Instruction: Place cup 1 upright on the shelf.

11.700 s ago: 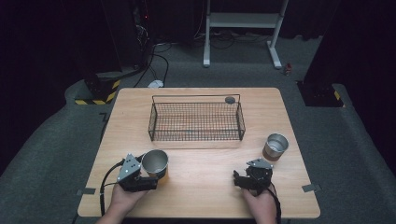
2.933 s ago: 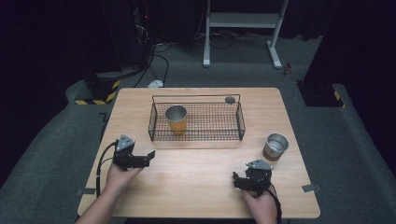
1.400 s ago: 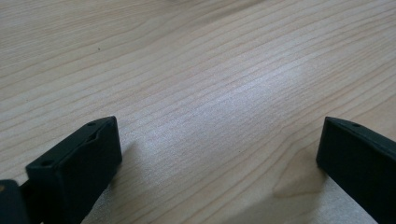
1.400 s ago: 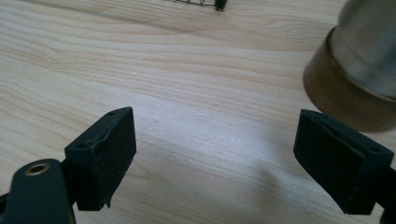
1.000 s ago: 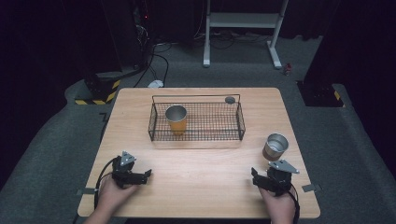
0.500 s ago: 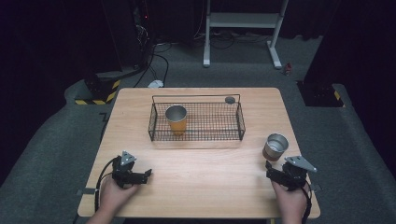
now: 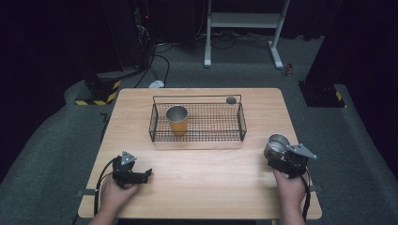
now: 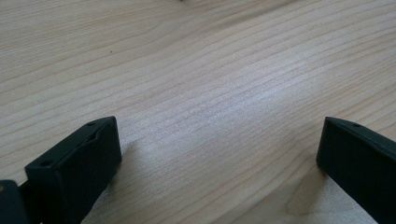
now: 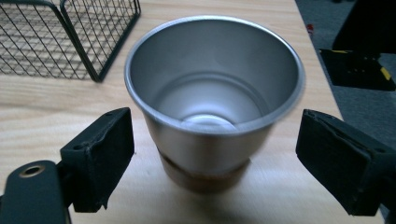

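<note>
A steel cup with a brown base [image 9: 212, 116] stands upright near the table's right edge [image 7: 277, 146]. My right gripper [image 9: 217, 154] is open, one jaw on each side of the cup and neither touching it; the high view shows this gripper [image 7: 278, 159] just in front of the cup. A second steel cup with an orange body [image 7: 177, 119] stands upright in the left part of the black wire basket [image 7: 237, 123]. Near the front left of the table, my left gripper [image 7: 148, 174] rests open and empty over bare wood [image 8: 219, 149].
The wire basket's corner [image 9: 88, 65] lies left of and beyond the right-hand cup. A small dark round object [image 7: 231, 100] sits at the basket's back right corner. The table's right edge [image 7: 307, 178] is close to my right hand, with dark floor beyond it.
The orange cup went from my left gripper into the basket, and that gripper drew back to the front left. My right gripper moved right and forward until its jaws flank the brown-based cup.
</note>
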A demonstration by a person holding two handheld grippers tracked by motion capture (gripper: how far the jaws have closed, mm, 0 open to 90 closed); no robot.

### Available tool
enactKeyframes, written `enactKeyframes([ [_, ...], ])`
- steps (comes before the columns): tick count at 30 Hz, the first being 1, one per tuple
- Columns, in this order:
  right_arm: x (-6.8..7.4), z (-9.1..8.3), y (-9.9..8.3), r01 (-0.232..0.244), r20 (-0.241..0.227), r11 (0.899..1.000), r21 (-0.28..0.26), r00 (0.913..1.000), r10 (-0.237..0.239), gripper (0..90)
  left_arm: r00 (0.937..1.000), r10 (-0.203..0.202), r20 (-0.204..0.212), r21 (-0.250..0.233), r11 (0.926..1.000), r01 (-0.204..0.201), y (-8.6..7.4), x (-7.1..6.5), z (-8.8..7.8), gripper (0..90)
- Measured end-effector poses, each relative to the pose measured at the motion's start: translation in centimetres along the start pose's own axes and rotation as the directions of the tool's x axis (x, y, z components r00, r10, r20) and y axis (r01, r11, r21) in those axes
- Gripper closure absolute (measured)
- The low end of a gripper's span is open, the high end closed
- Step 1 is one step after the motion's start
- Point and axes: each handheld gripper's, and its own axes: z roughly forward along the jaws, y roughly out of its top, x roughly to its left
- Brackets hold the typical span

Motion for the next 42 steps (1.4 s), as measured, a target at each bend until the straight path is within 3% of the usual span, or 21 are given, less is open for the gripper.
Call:
enactKeyframes([
  [12, 0.4, 1.9, 0.8, -0.019, -0.005, 1.000, -0.002, 0.9998, 0.019, 12.6, 1.0000, 0.000, -0.001, 0.002, 1.0000, 0.000, 0.0, 0.0, 0.0, 0.5],
  [16, -0.1, 2.3, 0.9, -0.049, -0.012, 0.999, -0.010, 0.9988, 0.048, 13.2, 1.0000, 0.000, -0.001, 0.002, 1.0000, 0.000, 0.0, 0.0, 0.0, 0.5],
  [22, 0.2, 2.7, 1.1, -0.038, -0.013, 0.999, -0.010, 0.9992, 0.038, 18.0, 1.0000, -0.001, -0.001, 0.002, 1.0000, 0.001, 0.0, 0.0, 0.0, 0.5],
  [33, 1.0, 1.6, 1.9, -0.019, -0.033, 0.999, -0.046, 0.9993, 0.018, 18.5, 1.0000, -0.002, -0.001, 0.000, 1.0000, 0.002, 0.0, 0.0, 0.0, 0.5],
  [42, 3.5, 0.5, 2.0, 0.026, -0.062, 0.997, -0.068, 0.9976, -0.030, 18.6, 1.0000, -0.006, -0.004, 0.001, 1.0000, 0.006, 0.0, -0.1, 0.0, 0.5],
])
